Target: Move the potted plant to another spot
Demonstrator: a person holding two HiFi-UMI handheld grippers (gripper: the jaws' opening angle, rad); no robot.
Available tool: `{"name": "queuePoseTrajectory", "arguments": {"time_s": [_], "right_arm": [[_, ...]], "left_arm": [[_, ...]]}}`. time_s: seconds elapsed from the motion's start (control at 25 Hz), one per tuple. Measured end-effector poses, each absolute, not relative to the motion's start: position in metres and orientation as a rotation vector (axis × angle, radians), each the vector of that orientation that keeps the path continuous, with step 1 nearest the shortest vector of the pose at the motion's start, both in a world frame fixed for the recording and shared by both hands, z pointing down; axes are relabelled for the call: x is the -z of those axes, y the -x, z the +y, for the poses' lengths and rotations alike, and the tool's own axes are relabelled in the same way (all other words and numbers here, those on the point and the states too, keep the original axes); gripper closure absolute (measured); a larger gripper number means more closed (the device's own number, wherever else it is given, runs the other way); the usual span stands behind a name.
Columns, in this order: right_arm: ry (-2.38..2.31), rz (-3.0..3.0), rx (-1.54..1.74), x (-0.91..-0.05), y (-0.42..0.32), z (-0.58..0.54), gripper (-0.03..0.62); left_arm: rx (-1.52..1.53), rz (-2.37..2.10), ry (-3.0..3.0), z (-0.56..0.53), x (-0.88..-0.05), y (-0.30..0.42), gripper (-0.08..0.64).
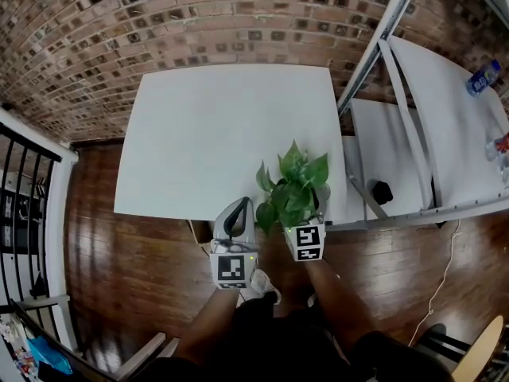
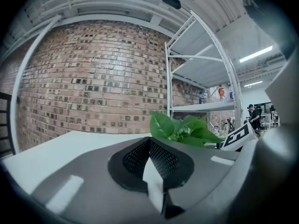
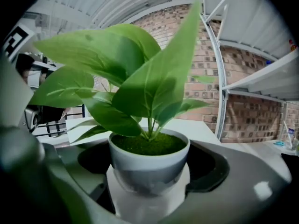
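The potted plant [image 1: 293, 183], broad green leaves in a small white pot [image 3: 148, 164], hangs at the near right edge of the white table [image 1: 231, 126]. My right gripper [image 1: 305, 210] is shut on the pot; its jaws hug both sides of the pot in the right gripper view, and the leaves hide its tips from above. Just to the left, my left gripper [image 1: 238, 207] is shut and holds nothing, level with the table's near edge. In the left gripper view the plant's leaves [image 2: 183, 130] and the right gripper's marker cube [image 2: 238, 135] show to the right.
A white metal shelf rack [image 1: 413, 134] stands right of the table, with bottles [image 1: 483, 78] on a shelf and a black object [image 1: 382, 191] lower down. A brick wall runs behind. A black railing [image 1: 24, 181] is at the left. The floor is dark wood.
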State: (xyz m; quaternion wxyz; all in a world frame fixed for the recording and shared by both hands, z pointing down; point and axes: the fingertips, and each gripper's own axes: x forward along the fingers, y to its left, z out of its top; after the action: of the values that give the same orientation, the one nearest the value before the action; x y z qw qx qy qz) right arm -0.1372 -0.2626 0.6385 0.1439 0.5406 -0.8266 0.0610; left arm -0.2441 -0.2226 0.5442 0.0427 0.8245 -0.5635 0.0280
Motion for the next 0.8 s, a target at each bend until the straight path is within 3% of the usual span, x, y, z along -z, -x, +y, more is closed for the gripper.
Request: {"name": "queuePoseTrajectory", "arguments": {"time_s": [0.44,0.64,0.8], "right_arm": [[-1.566,-2.335,-0.196,-0.655,0.127,-0.275,0.111],[-1.542,-2.342,-0.251,-0.657,0.128,-0.261,0.052],[-1.53,-2.315,-0.268,-0.65,0.122,-0.233,0.052]], "left_arm": [[-0.169,-1.772,-2.472,-0.219,-0.558,0.264,0.546],[-0.162,-1.781,-2.475,-0.212,-0.551,0.264,0.546],[-0.162,-1.787,-2.459,-0.201,-0.544,0.265,0.546]]}}
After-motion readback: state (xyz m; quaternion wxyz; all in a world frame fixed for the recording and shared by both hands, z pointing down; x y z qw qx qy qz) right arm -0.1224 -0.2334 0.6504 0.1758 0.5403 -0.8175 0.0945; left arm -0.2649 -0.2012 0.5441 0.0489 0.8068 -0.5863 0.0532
